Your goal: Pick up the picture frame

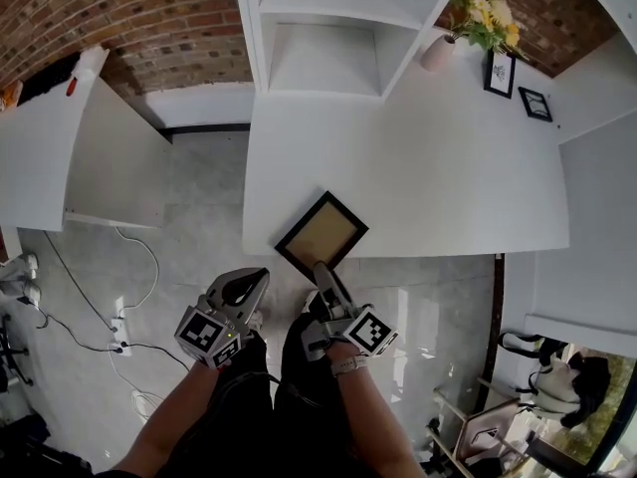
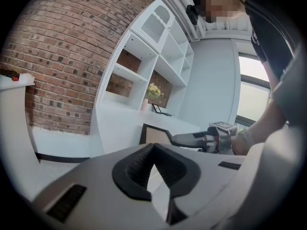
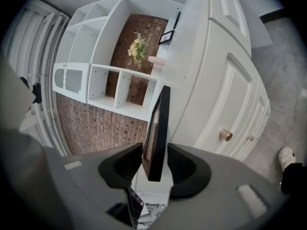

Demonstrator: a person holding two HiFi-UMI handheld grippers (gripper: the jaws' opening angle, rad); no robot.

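The right tool has its jaws spread wide, and the picture frame stands edge-on between them: its dark rim runs up the middle of the right gripper view, with a sliver of gap at the left pad and the right pad just beside the rim, neither plainly pressing. In the head view this tool sits just below centre and reaches up from the person's right hand to the lower right edge of the picture frame. The frame lies flat, turned like a diamond, at the near edge of the white counter, with its lowest corner hanging past the edge. The left tool has its jaw tips together with nothing between them. In the head view it hangs lower left of the frame, apart from it and over the floor. From the left gripper view the frame shows at mid-picture on the counter's edge, with the right tool coming at it from the right. Farther out, at the upper right of the head view, a pale vase of yellow flowers and two small black frames stand at the back of the counter, well apart from the tools. White shelves rise at top centre against a brick wall. Cables and a power strip lie on the floor at lower left. In the right gripper view white cabinet doors with a brass knob fill the right side.
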